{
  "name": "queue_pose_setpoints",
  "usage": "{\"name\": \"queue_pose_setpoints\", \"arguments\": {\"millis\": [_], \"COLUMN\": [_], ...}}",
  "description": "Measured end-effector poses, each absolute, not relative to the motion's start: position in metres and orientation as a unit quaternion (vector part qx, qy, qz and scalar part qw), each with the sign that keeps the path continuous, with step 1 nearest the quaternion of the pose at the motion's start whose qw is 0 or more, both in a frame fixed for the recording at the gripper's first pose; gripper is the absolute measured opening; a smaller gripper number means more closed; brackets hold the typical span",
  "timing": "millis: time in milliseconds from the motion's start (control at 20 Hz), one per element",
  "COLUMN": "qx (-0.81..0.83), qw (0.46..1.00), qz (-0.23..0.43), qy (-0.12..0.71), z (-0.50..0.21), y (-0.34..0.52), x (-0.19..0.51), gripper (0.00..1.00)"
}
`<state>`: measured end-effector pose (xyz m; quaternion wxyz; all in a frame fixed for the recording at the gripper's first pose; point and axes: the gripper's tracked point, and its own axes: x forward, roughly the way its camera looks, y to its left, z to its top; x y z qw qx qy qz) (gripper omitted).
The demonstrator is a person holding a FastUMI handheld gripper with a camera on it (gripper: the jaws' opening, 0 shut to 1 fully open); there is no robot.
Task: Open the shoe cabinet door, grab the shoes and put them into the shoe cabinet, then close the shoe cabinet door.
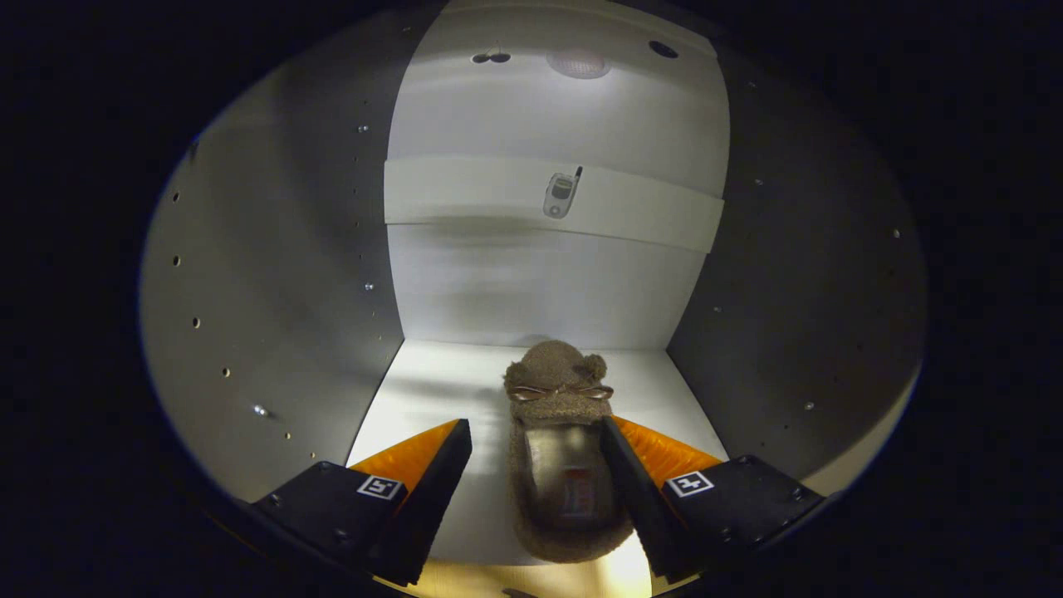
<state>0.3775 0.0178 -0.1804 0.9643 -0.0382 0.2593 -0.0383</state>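
Inside the cabinet, door already open.
Your tongs are released; the slipper lies between them on the cabinet floor, against the right finger. Withdrawing and closing the door remain.

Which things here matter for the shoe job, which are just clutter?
Job:
- fuzzy brown slipper, lying on the cabinet floor between the open gripper fingers; right finger at its side
- cabinet side wall

Not part of it:
- phone-shaped sticker on the back panel
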Motion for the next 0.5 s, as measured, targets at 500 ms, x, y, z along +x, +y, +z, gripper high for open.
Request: {"name": "queue_pose_setpoints", "arguments": {"millis": [500], "qx": [-0.030], "qw": [0.979], "qz": [-0.045], "qy": [0.194], "z": [-0.108], "y": [0.015], "x": [0.292], "gripper": [0.98]}}
